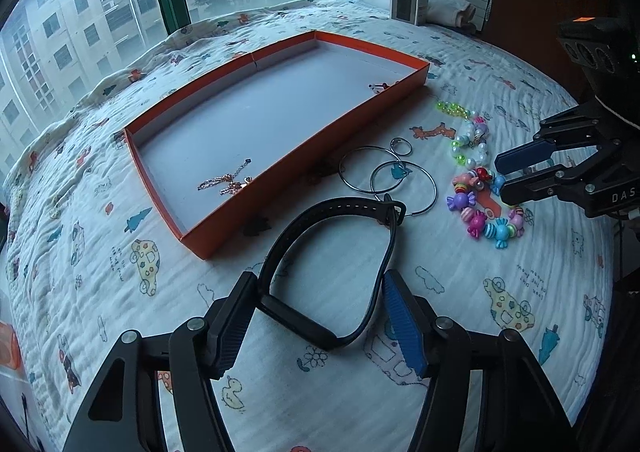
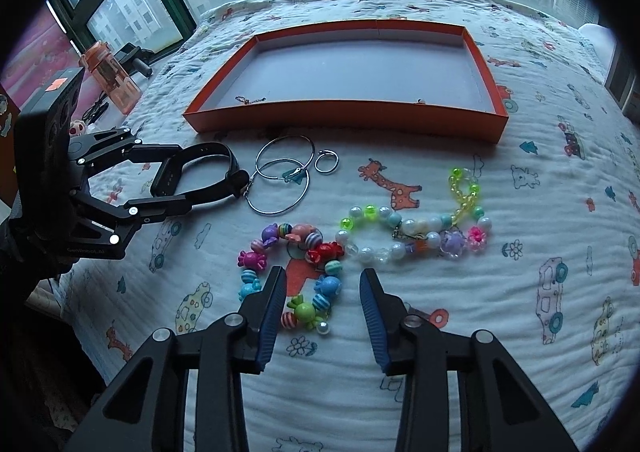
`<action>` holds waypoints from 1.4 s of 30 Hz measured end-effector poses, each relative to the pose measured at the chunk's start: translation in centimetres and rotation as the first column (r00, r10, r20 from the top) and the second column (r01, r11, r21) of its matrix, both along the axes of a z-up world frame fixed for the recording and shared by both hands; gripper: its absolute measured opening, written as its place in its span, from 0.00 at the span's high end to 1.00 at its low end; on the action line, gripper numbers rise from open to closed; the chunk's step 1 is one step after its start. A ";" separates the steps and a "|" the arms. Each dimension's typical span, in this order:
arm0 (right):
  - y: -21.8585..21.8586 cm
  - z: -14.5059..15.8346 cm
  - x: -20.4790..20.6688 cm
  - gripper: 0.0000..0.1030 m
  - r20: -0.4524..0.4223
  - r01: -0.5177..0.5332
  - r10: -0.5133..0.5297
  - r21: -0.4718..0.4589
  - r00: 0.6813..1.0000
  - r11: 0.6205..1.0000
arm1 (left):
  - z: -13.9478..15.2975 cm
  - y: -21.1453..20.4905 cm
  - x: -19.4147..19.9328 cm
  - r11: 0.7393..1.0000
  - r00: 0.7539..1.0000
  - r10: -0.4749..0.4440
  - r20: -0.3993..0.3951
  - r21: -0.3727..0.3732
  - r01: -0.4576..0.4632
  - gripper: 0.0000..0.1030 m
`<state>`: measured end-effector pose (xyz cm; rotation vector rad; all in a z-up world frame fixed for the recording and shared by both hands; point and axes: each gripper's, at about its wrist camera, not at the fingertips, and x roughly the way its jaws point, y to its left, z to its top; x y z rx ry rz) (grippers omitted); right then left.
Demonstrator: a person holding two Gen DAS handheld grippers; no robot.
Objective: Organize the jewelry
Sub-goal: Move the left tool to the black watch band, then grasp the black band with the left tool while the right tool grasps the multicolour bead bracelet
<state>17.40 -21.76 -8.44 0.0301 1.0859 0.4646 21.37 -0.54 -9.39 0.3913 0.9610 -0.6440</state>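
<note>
From the left wrist camera, the left tongs stand open astride a black watch lying on the printed bed quilt; its strap looks to brush both fingers, though a firm grip cannot be made out. Beyond lies an orange tray holding a fine chain, hard to read, and a tiny piece at its far corner. Silver hoops sit just right of the tray. The right tongs enter at the frame's edge, tips over the candy-bead bracelet, partly hiding it.

From the right wrist camera, the right tongs are partly open, nothing clamped; one side of the candy-bead bracelet lies between the fingers, the left finger covering part of it. A pearl-and-green bead strand lies just beyond. The left tongs bracket the watch at left.
</note>
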 end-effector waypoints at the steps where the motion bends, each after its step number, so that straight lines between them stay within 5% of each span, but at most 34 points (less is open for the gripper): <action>1: 0.1 -0.1 0.1 0.59 -0.001 -0.003 0.003 0.001 1.000 1.000 | 0.0 0.0 0.0 1.000 1.000 0.001 0.000 -0.001 -0.001 0.34; 31: 1.4 -0.1 -0.7 0.87 0.035 -0.010 0.014 -0.112 0.999 0.994 | -0.8 0.1 0.3 0.998 0.998 0.053 -0.026 -0.013 -0.053 0.35; 42: 1.4 1.8 -1.3 0.87 0.085 -0.011 0.017 -0.076 0.996 0.997 | -0.5 0.6 -1.0 0.993 0.994 0.102 -0.032 -0.051 -0.104 0.50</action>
